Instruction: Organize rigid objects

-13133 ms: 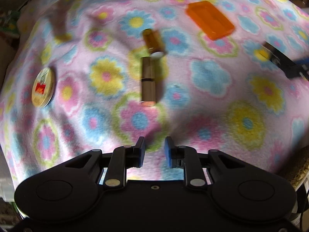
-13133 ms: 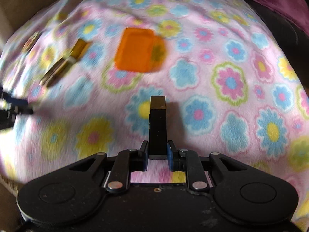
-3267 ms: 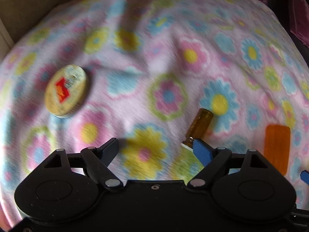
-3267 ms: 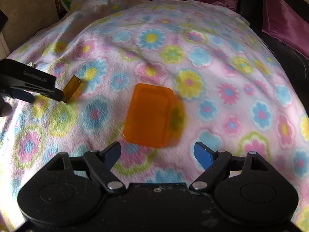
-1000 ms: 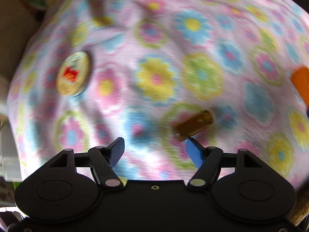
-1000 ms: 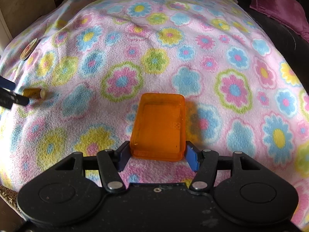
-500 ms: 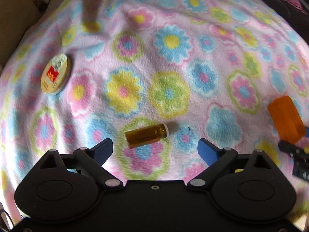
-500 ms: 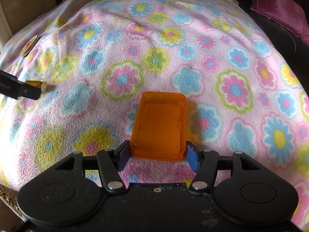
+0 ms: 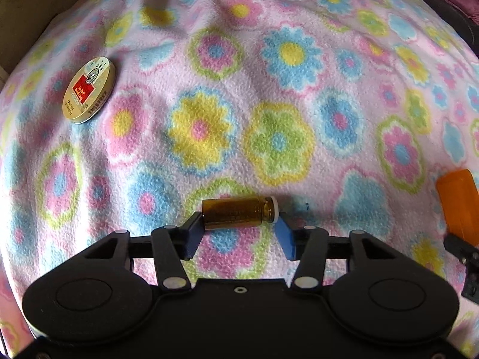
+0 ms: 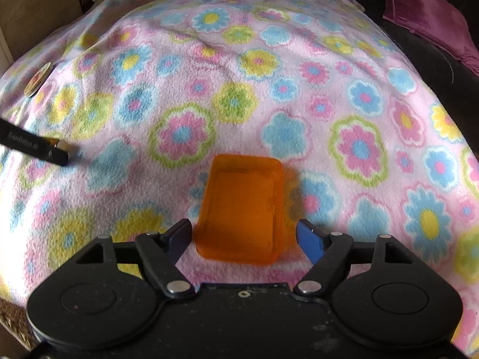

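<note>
Left wrist view: left gripper [image 9: 239,233] points steeply down at the flowered fleece blanket [image 9: 269,89]. Amber glass vial [image 9: 238,212] lies on its side crosswise between the fingertips, white-rimmed neck toward the right finger. Jaws have just been closing, the vial between them — left pad touches the vial's base, right blue pad sits at the cap end, so the vial looks pinched end to end, still resting on the blanket. Round gold tin [image 9: 89,90] with a red label lies flat far up on the left, well apart from the vial. Orange translucent box [image 9: 458,203] shows at the right edge, partly cut off, with a black bit of the other gripper just below it.

Right wrist view: right gripper [image 10: 244,237] hangs over the same blanket, pointing down. Jaws have just been opening — both pads stand clear of the orange box [image 10: 242,206], a visible gap on each side, so it is released. The box lies flat on the blanket between the fingertips, long side running away from the camera. At far left a black finger of the left gripper [image 10: 58,149] reaches in, the vial's pale end just visible at its tip. The gold tin [image 10: 38,79] sits near the upper left edge. Purple cushions [image 10: 431,9] at top right, beyond the blanket.
</note>
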### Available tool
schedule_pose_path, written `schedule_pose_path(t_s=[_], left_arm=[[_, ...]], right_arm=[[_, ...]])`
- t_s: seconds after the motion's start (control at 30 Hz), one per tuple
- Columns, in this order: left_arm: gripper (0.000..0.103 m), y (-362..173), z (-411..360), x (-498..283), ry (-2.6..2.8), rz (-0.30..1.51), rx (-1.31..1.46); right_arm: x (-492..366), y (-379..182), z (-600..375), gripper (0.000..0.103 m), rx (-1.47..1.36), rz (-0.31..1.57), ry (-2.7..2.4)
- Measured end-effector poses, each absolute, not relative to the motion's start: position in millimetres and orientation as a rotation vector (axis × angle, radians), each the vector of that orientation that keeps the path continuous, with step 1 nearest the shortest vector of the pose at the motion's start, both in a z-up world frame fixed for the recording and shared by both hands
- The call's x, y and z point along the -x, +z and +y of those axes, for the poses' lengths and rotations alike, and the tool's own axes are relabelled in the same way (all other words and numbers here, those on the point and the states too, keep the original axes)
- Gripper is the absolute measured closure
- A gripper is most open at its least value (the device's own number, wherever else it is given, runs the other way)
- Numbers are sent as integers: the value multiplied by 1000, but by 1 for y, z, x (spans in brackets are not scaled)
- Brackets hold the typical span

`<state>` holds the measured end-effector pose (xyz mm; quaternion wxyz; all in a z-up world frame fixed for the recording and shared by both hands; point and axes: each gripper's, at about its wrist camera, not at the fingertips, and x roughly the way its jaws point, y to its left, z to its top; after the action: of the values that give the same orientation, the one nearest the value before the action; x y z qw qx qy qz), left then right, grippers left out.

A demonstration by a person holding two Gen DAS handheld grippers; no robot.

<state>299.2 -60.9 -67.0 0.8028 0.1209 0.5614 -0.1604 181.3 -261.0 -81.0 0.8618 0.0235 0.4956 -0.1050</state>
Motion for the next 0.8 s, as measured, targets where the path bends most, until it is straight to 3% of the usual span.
schedule_pose_path(t_s=[0.1, 0.13, 0.17, 0.4, 0.8], left_arm=[[53, -65, -60, -295, -352, 1195, -265], [53, -64, -60, -294, -355, 1193, -265], [53, -63, -60, -292, -358, 1192, -265], [53, -34, -53, -266, -393, 1155, -248], [53, 47, -16, -182, -453, 1044, -184]], right_arm=[[-187, -84, -261, 27, -52, 1038, -225], [-189, -85, -261, 32, -53, 1042, -226], [-189, -86, -261, 44, -58, 1048, -218], [-175, -65, -258, 44, -81, 1005, -200], [-91, 20, -226, 44, -185, 866, -137]])
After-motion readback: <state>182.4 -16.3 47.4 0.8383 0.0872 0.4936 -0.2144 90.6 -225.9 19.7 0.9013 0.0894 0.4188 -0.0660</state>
